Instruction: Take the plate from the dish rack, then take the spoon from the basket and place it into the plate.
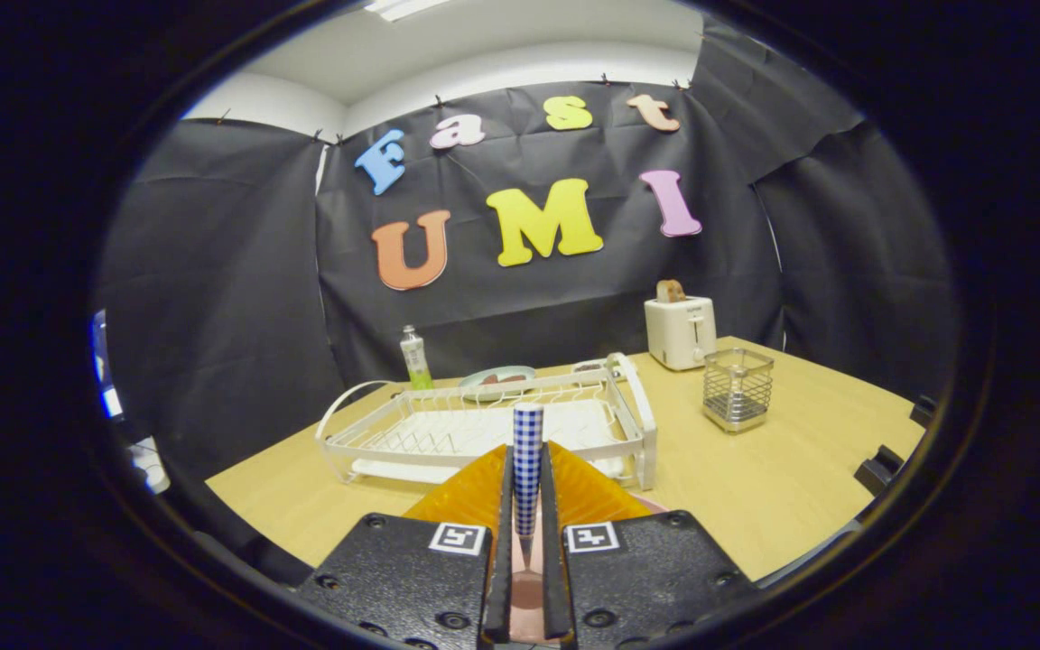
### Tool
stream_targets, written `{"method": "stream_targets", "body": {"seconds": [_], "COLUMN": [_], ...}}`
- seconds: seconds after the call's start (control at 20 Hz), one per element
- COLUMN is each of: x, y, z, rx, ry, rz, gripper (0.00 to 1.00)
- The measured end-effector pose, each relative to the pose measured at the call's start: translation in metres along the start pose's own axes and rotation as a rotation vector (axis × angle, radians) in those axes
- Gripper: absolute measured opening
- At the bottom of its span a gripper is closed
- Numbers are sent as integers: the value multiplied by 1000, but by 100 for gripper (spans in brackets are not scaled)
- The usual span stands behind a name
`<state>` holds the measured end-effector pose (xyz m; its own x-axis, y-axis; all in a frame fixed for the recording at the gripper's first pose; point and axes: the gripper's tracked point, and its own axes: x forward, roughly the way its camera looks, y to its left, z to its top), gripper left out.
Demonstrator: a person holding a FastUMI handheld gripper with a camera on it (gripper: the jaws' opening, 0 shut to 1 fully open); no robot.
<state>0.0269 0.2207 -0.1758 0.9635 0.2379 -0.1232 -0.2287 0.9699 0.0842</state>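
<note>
My gripper (527, 462) is shut on a spoon (527, 429) with a blue-and-white checked handle, which stands upright between the two fingers and sticks out above their tips. Under the fingers lies a pink plate; its rim (648, 502) shows beside the right finger and its surface shows through the gap between them. Just beyond the fingers stands the white dish rack (637, 420), with no dishes in its slots. The wire basket (737, 388) stands to the right of the rack, apart from it, and looks empty.
A white toaster (681, 331) with a slice of bread stands at the back, behind the basket. A small bottle (414, 358) and a pale green dish (495, 379) sit behind the rack. The wooden table (782, 478) has bare room on the right.
</note>
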Motion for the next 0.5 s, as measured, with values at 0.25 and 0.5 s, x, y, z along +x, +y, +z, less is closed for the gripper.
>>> {"method": "stream_targets", "body": {"seconds": [0.25,0.5], "x": [-38,-66], "y": [-14,-30], "z": [36,63], "rx": [-180,-197], "ry": [-113,-131], "rz": [-14,-30], "gripper": [90,100]}}
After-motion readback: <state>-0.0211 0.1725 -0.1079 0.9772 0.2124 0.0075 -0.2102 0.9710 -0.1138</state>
